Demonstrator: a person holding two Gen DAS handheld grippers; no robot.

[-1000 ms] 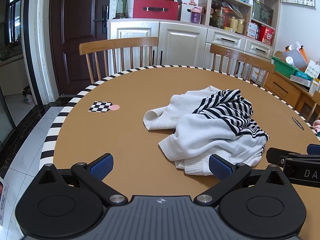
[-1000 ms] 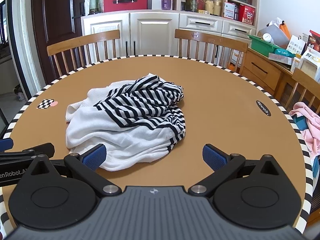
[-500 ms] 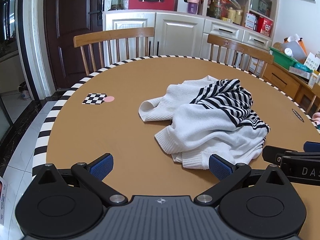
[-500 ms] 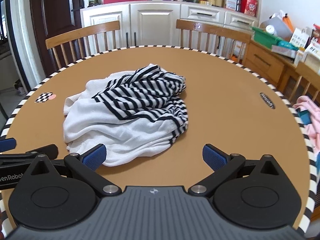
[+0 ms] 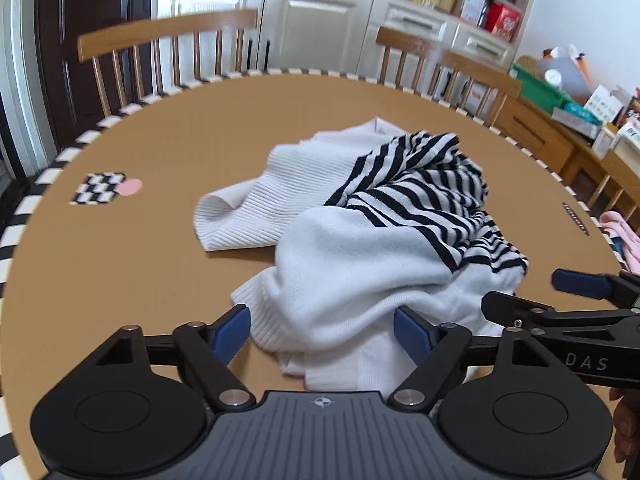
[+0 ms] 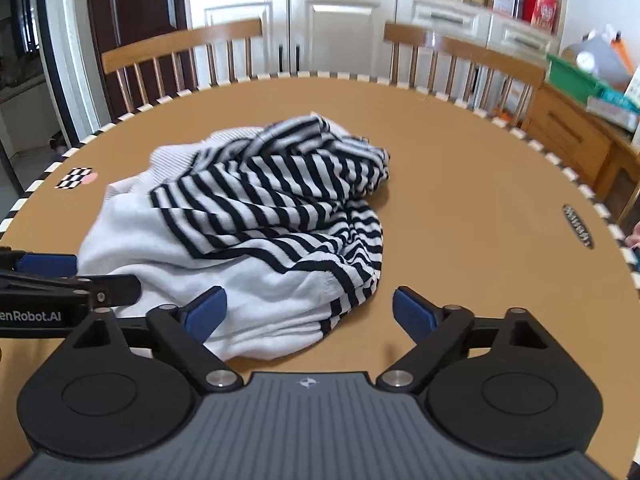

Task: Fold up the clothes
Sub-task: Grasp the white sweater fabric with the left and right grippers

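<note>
Tan tabletop (image 5: 132, 264) runs bare from the checkered marker (image 5: 98, 189) at the left toward the crumpled white-and-striped sweater (image 5: 360, 236) in the middle, and bare again on the right out to the black-and-white striped rim (image 6: 600, 208). Two wooden chairs (image 6: 180, 46) stand at the far edge, white cabinets (image 6: 340, 24) behind them. Left gripper (image 5: 322, 330) sits low at the sweater's near hem, blue pads spread wide with white knit between them. Right gripper (image 6: 310, 310) is just beside it, also spread apart, straddling the sweater's striped near corner, pinching nothing.
</note>
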